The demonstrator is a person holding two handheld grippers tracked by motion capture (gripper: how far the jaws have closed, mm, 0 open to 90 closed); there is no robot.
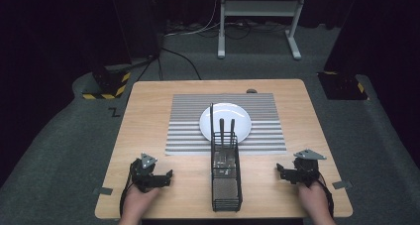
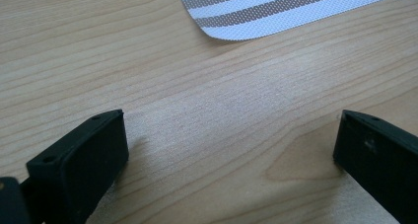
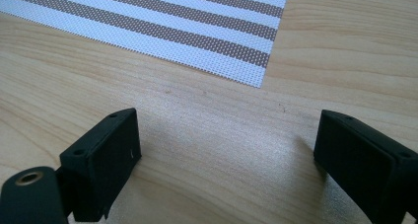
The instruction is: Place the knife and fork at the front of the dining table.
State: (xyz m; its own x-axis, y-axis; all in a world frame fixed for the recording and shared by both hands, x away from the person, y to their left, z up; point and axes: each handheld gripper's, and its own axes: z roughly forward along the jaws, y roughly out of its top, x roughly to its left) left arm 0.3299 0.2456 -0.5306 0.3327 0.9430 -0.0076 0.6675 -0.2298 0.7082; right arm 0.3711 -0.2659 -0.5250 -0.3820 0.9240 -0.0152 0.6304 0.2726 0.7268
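Here's the pale wooden table (image 1: 148,136), and across its far half lies the grey-and-white striped woven placemat (image 1: 188,131), with a round white plate (image 1: 210,117) on the middle of it. At the plate's near edge stands the tall black wire-mesh cutlery caddy (image 1: 226,183), reaching back toward the person along the table's centre; two dark handles (image 1: 227,131) stick up from its far end, cutlery of some sort, hard to say which. Left gripper (image 1: 159,178) rests on the bare wood, well left of the caddy, jaws spread wide, nothing between them. Right gripper (image 1: 286,173) mirrors it, well to the right, jaws also wide and empty.
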